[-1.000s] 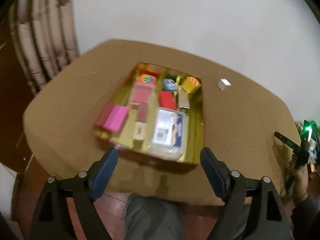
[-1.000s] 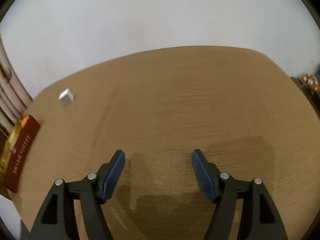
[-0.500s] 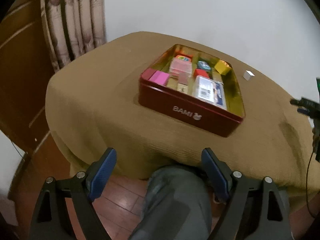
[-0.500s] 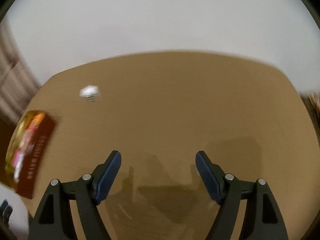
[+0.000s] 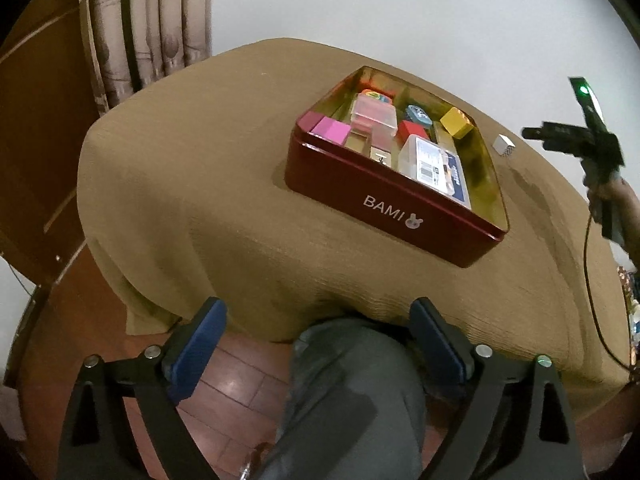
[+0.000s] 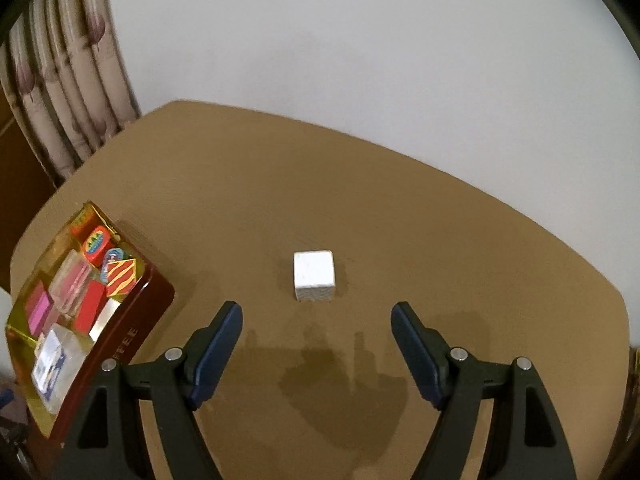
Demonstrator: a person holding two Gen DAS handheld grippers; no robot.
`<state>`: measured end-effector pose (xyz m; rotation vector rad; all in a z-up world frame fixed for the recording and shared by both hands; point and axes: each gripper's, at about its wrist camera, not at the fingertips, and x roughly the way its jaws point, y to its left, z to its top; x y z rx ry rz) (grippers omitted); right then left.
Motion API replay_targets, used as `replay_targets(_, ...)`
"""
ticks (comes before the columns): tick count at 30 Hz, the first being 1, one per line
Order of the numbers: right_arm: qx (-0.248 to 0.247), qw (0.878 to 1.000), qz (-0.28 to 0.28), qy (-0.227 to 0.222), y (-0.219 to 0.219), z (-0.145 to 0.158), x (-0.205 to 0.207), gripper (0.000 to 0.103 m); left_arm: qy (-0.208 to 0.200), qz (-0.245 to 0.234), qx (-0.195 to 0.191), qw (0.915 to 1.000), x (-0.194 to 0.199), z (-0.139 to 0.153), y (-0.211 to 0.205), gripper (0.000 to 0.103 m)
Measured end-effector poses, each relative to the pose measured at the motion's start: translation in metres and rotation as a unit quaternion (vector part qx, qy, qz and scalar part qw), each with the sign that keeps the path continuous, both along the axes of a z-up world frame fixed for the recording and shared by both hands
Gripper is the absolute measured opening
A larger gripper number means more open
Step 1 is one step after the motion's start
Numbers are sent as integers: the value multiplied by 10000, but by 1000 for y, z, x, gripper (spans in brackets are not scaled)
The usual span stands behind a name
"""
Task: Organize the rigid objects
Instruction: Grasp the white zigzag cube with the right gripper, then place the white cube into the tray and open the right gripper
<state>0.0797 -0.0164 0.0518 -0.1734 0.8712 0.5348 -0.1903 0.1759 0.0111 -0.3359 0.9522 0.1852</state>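
Observation:
A white cube (image 6: 314, 276) sits alone on the brown tablecloth, just ahead of my right gripper (image 6: 316, 320), which is open and empty with the cube centred between its fingers. It also shows small in the left wrist view (image 5: 504, 145), right of the tin. A dark red BAMI tin (image 5: 384, 204) holds several coloured blocks and boxes; it lies at the left in the right wrist view (image 6: 132, 324). My left gripper (image 5: 318, 322) is open and empty, held off the table's near edge above a grey trouser leg (image 5: 352, 392).
A curtain (image 5: 148, 28) and wooden panel stand at the left. A white wall runs behind the table. The cloth drapes over the table's near edge (image 5: 224, 292). The right gripper's body (image 5: 580, 136) shows at the right in the left wrist view.
My left gripper has pulled back and down off the table, so the tin looks farther away. My right gripper has swung left until the white cube is centred in front of it.

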Motion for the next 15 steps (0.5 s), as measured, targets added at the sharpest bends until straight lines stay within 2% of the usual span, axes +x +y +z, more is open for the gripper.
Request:
replay_targets(5,-256,9995,160,10,19,-3,16,79,-95,-171,218,9996,1,3,-9,95)
replay_targets(10,-288,9990,90,321,28,-19,39,76,-21,-306,533,9981,3,-1,-16,96)
replay_targets(11,-327,9988,71,359,29,-23,42,73,19,-316,541,9980,4,-2,-16,96)
replay_targets(13,-356,9978,98,548,32,-32,49,55,96,-307,509,9982,5,-6,-14,96)
replay_targets(14,-362,9969,105,686,33,-38,52,36,151,-277,478,9984,6,-8,-12,96)
replay_targets(15,-408,9959,87,808,35,-44,54,30,187,-255,452,9985,6,-9,-11,96)
